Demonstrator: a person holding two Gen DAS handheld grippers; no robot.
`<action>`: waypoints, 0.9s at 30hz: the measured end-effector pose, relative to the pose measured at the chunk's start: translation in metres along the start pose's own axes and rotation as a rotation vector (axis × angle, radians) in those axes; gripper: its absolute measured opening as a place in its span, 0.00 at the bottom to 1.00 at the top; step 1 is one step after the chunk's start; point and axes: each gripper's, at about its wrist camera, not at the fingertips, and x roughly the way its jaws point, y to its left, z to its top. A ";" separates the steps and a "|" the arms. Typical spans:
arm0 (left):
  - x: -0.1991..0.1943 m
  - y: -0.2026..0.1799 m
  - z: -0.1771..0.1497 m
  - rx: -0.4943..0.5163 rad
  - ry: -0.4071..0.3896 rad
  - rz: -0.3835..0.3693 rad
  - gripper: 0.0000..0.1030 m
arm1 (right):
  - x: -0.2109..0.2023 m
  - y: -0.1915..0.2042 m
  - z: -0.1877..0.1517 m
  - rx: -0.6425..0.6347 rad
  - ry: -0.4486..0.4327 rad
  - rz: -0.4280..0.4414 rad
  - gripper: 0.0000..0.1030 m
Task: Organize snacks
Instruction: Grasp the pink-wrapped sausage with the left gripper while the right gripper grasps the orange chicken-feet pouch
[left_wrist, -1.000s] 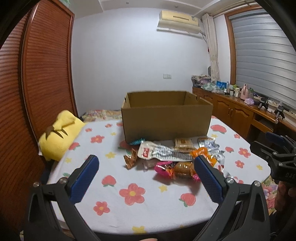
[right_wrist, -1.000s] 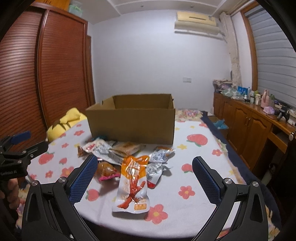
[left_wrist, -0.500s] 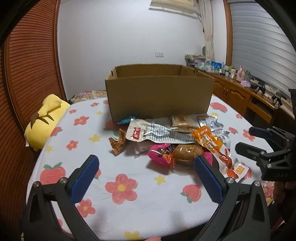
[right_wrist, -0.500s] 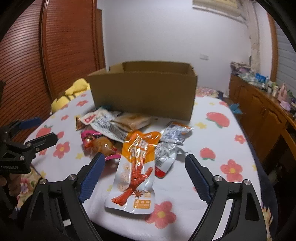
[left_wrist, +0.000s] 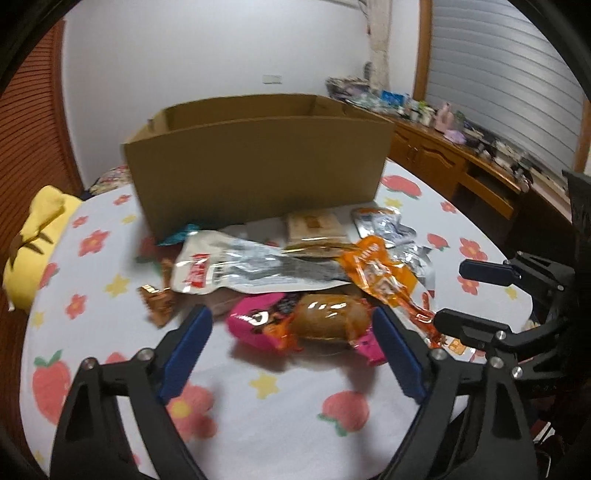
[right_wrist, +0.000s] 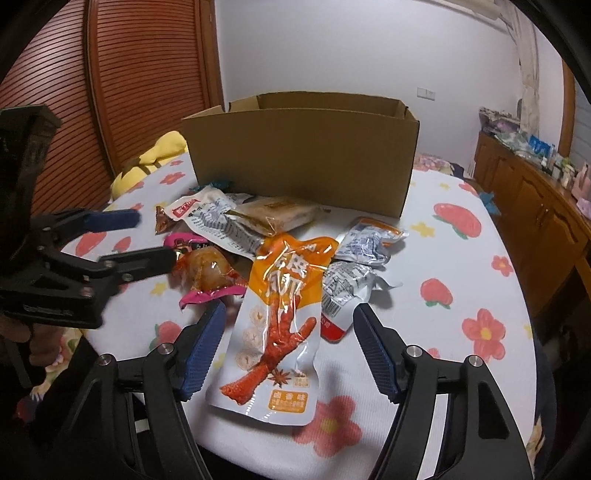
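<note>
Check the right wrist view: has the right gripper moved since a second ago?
Yes. The right gripper has come forward and down toward the cardboard box; its closing jaws now flank the orange chicken-feet pouch.

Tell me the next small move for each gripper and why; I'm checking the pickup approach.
Probably lower a little further. The closing left gripper brackets the pink-wrapped snack; the closing right gripper brackets the orange chicken-feet pouch. Neither's pads press yet, and the cardboard box behind stands open.

Clearance on tablecloth
Bare cloth (right_wrist: 454, 258) right of snack pile (right_wrist: 280, 258); cardboard box (right_wrist: 303, 155) blocks behind, left gripper (right_wrist: 147, 238) crowds pile's left
</note>
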 end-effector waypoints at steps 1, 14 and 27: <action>0.003 -0.002 0.001 0.009 0.008 -0.006 0.82 | 0.000 -0.001 0.000 -0.001 0.002 -0.001 0.71; 0.043 -0.008 0.004 0.070 0.102 -0.032 0.83 | 0.003 0.000 -0.004 -0.029 0.019 -0.010 0.71; 0.054 0.001 -0.009 0.035 0.137 -0.124 0.91 | 0.012 0.001 0.000 -0.026 0.051 0.027 0.71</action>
